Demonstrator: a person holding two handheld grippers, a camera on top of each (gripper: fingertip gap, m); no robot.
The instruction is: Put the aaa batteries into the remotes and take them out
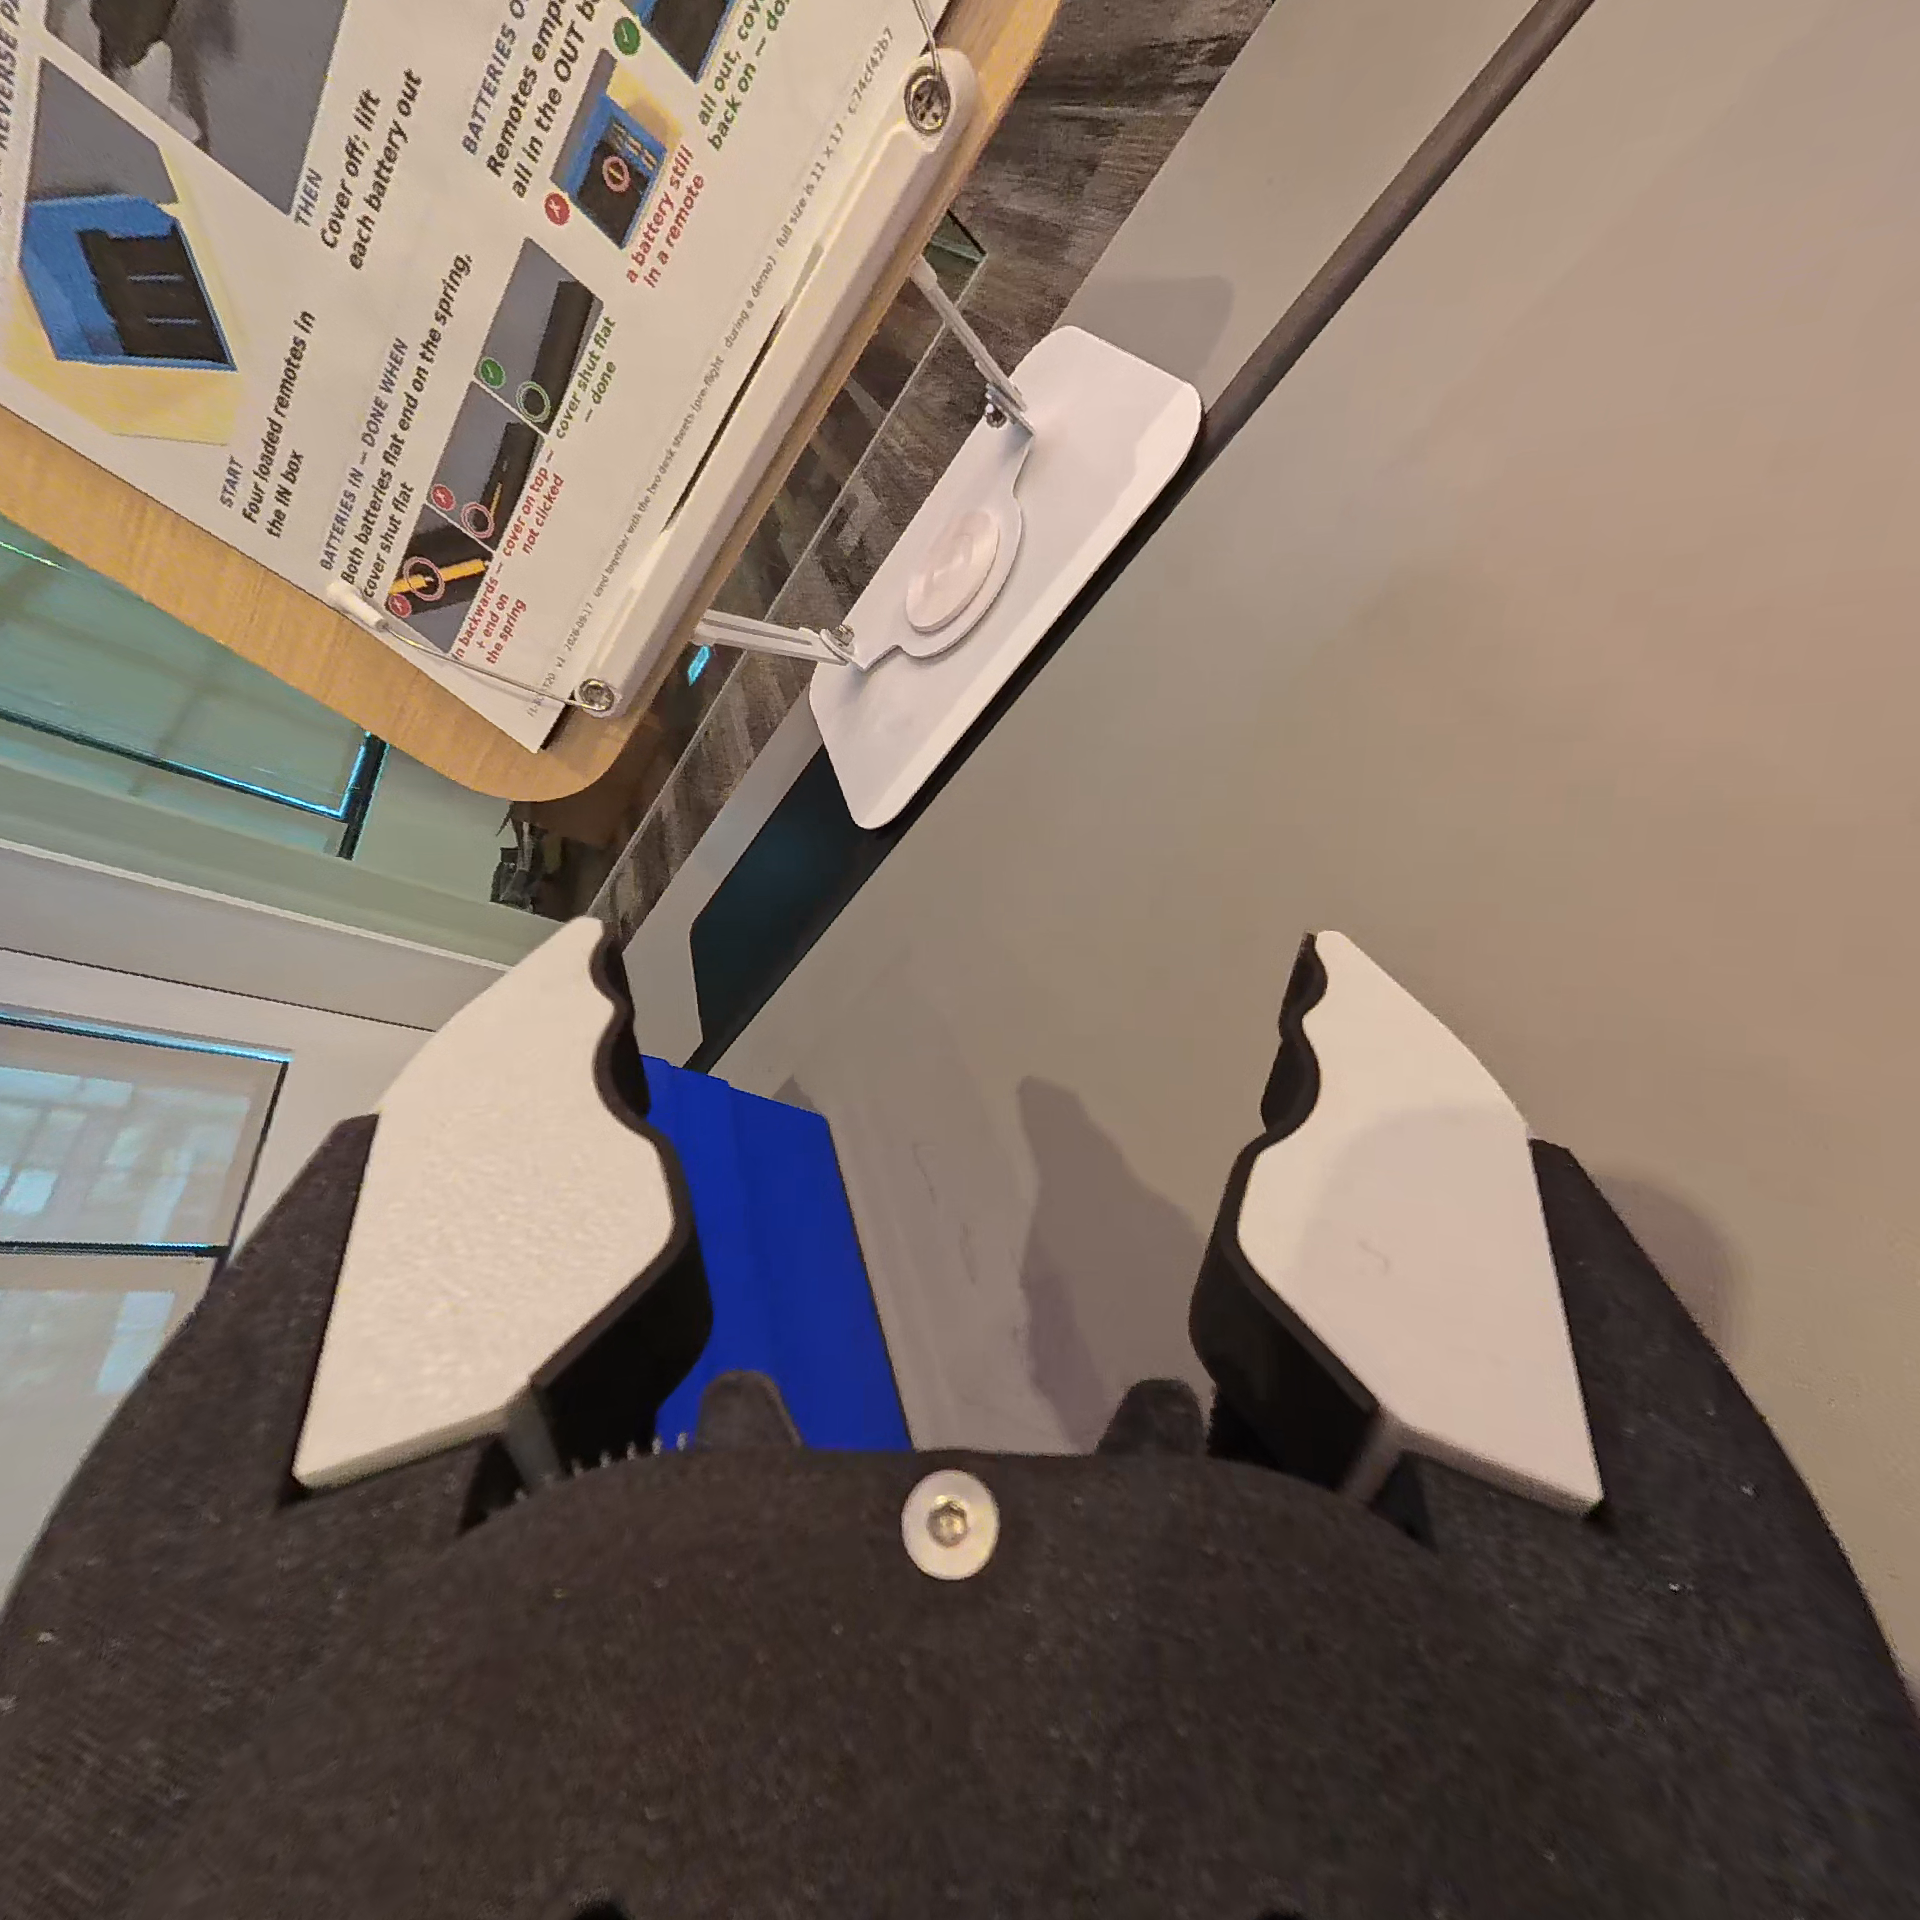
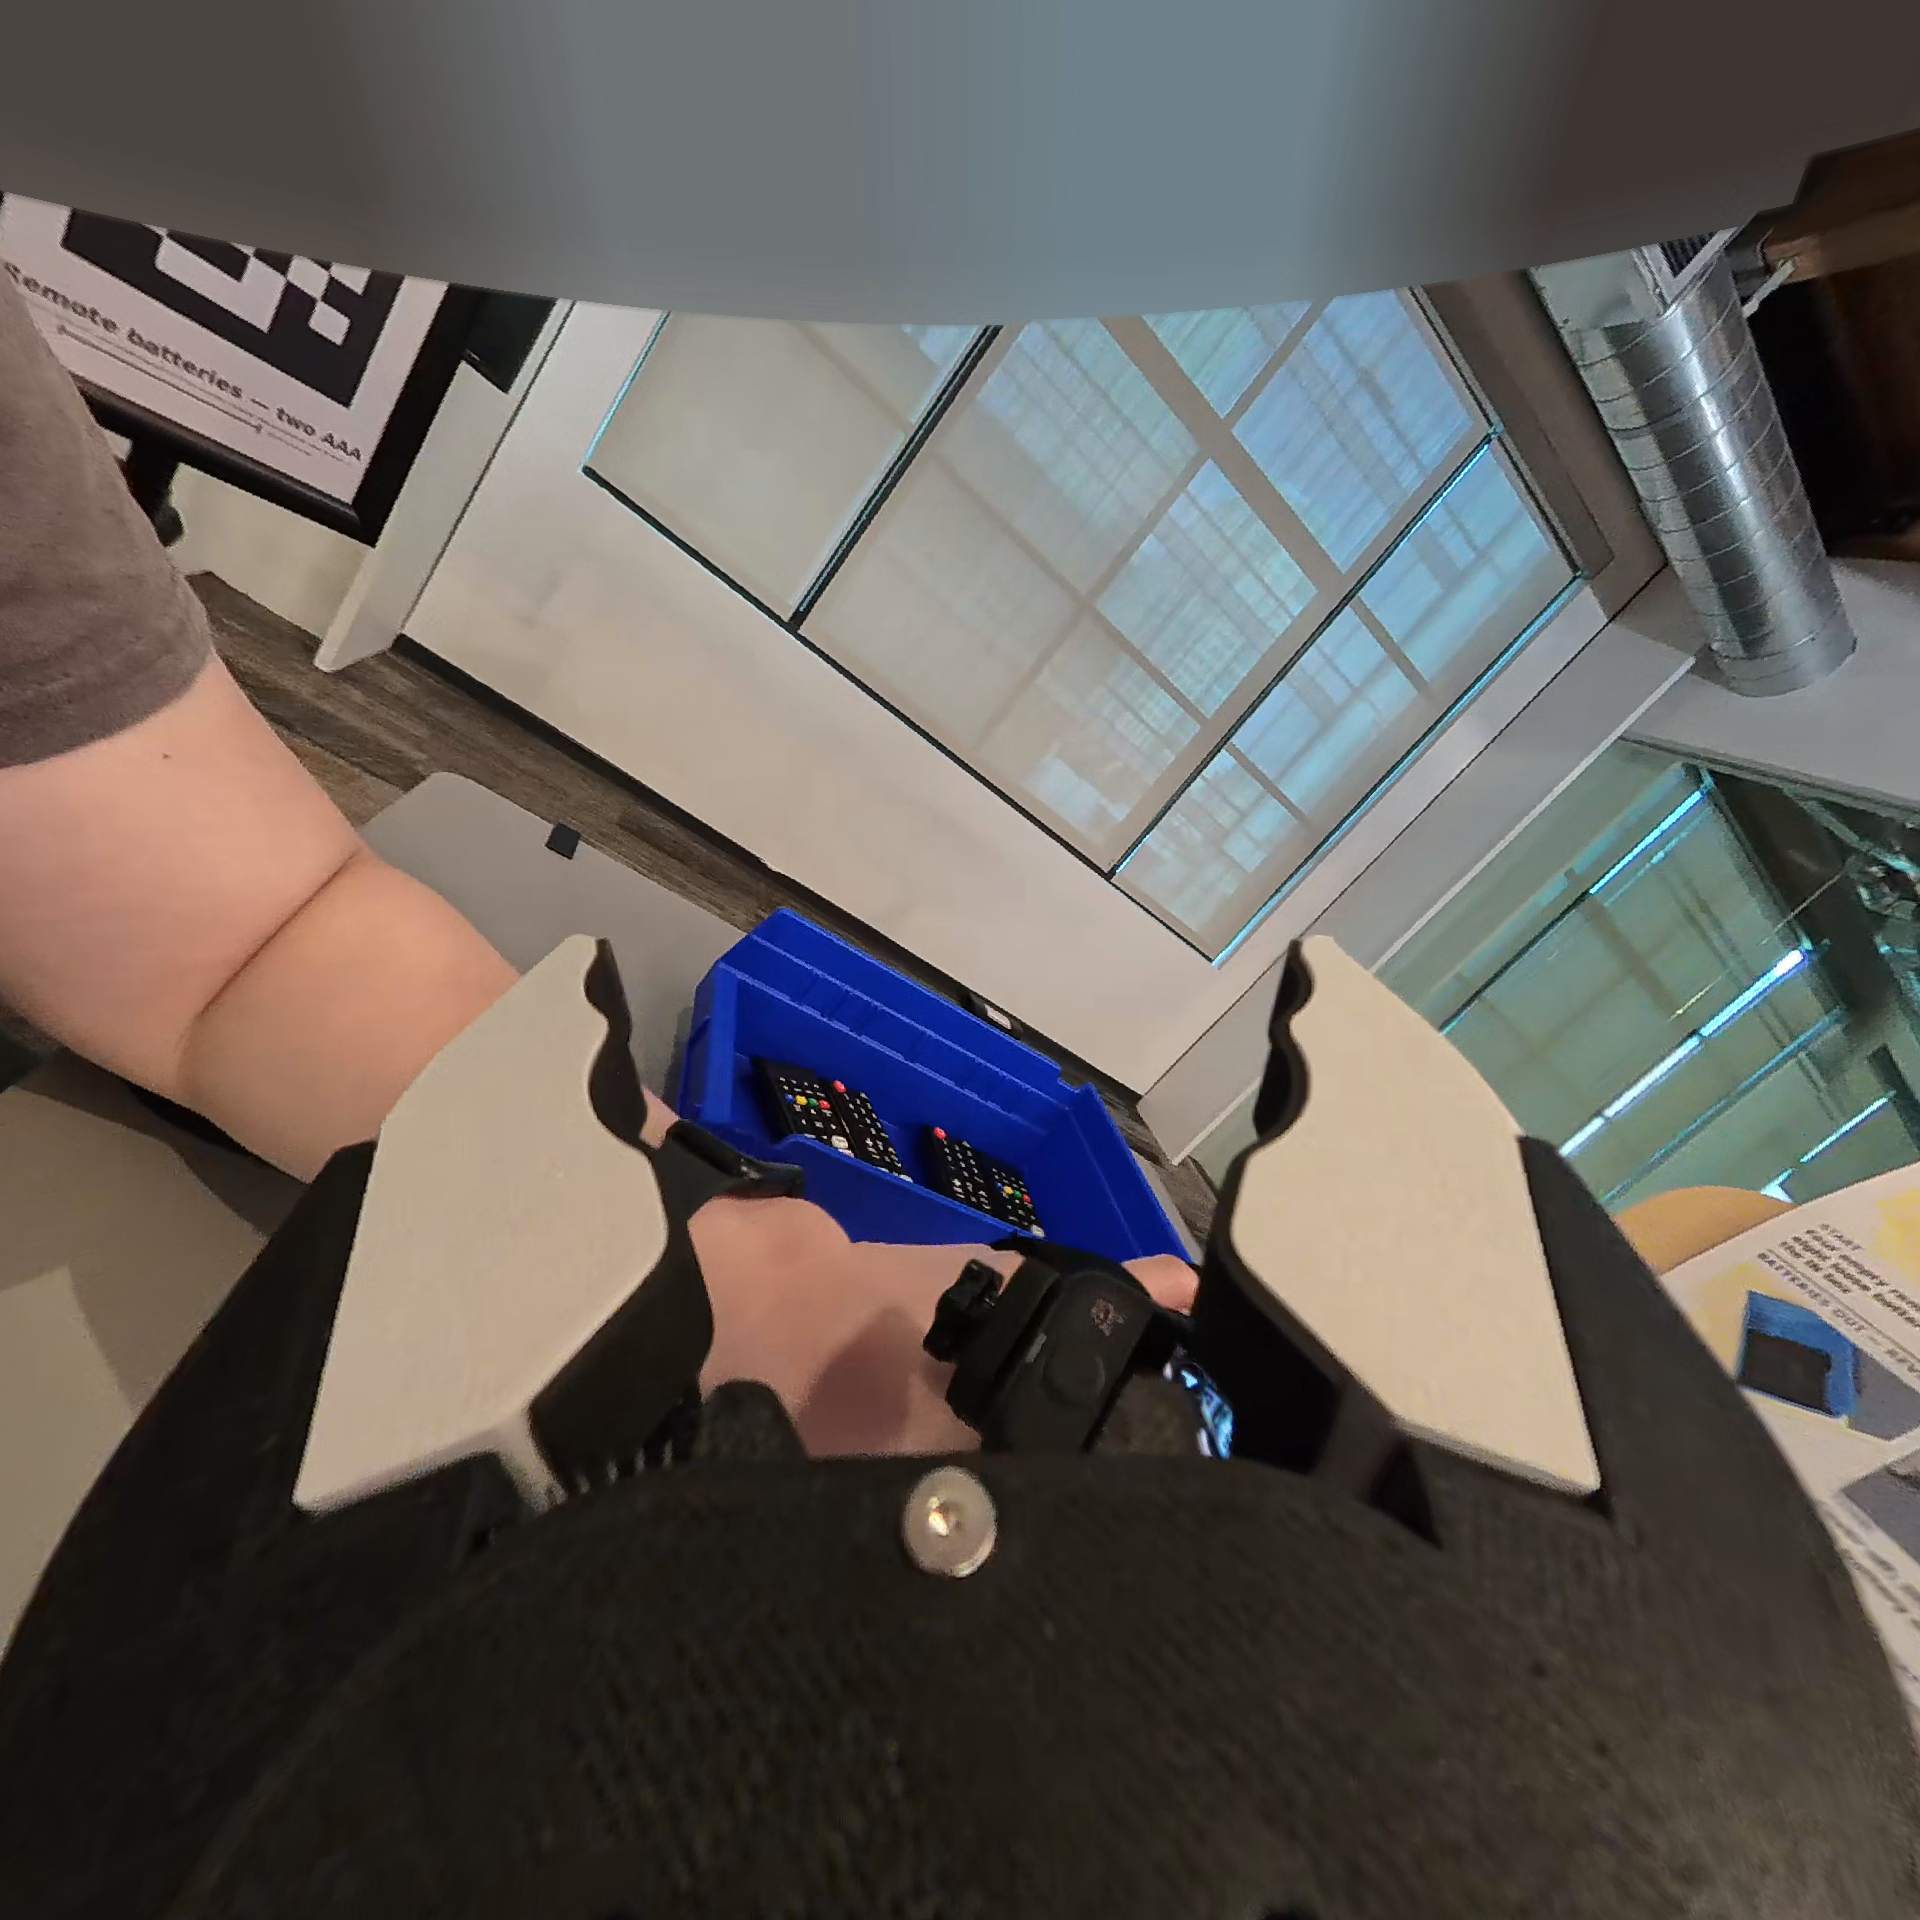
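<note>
Left wrist view: the left claw (image 1: 961,1049) is spread wide with nothing between its 2 white fingers (image 1: 499,1226). It hangs over a grey tabletop (image 1: 1455,727). 1 blue bin (image 1: 774,1278) shows partly behind the left finger. 1 wooden board (image 1: 208,540) on a white stand (image 1: 997,582) carries 1 printed instruction sheet (image 1: 416,260) near the tabletop's far edge.

Right wrist view: the right claw (image 2: 951,1049) is likewise spread wide and empty. Between its fingers lies 1 blue bin (image 2: 1091,1122), open-topped, with ribbed walls. Inside it, black remotes (image 2: 831,1117) lie in 2 groups, button side up, with small red, yellow, green and blue keys among white ones. The exact number of remotes cannot be told; no batteries can be made out. 1 hand (image 2: 831,1309) wearing a dark wrist strap holds a black device (image 2: 1060,1351) just in front of the bin. 1 bare forearm (image 2: 260,883) with a grey sleeve enters from the left. 1 framed black-and-white marker sign (image 2: 229,343) stands at far left.
</note>
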